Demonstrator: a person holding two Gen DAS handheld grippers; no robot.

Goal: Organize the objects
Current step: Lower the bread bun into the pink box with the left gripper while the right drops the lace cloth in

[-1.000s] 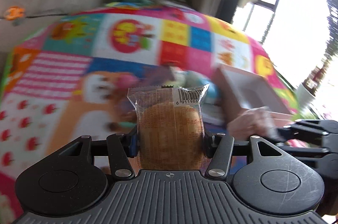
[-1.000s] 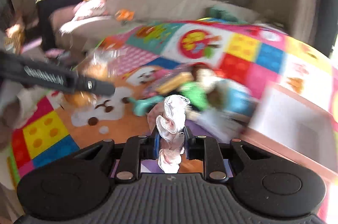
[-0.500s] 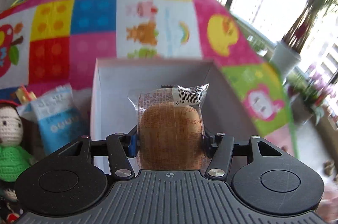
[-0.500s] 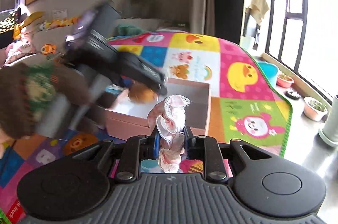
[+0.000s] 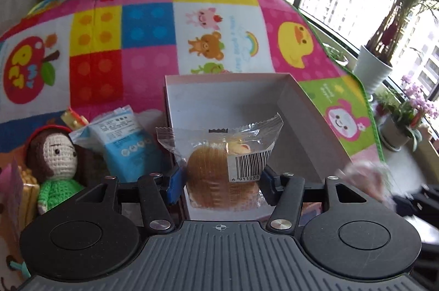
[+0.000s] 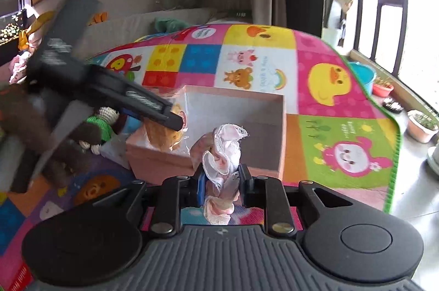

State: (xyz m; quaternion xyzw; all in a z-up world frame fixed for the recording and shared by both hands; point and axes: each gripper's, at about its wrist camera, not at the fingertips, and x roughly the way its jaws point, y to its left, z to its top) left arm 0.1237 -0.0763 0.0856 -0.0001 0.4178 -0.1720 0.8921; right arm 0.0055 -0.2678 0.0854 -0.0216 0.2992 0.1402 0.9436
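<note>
My left gripper is shut on a packaged brown bun in clear wrap, tilted with its barcode at the lower right. It hangs over the near left part of an open pink box, whose grey inside shows nothing else. In the right wrist view the left gripper holds the bun above the box's left wall. My right gripper is shut on a pink-and-white frilly cloth piece, just short of the box's near wall. That cloth shows as a pink blur at the right.
The box stands on a colourful play mat. Left of it lie a crochet doll in green and a blue packet. A person's brown sleeve fills the left. Potted plants and bowls line the window side.
Both views have swung right from the toy pile to the box. The bun has tipped in the left grip, its barcode sliding from top to lower right. The cloth stays pinched.
</note>
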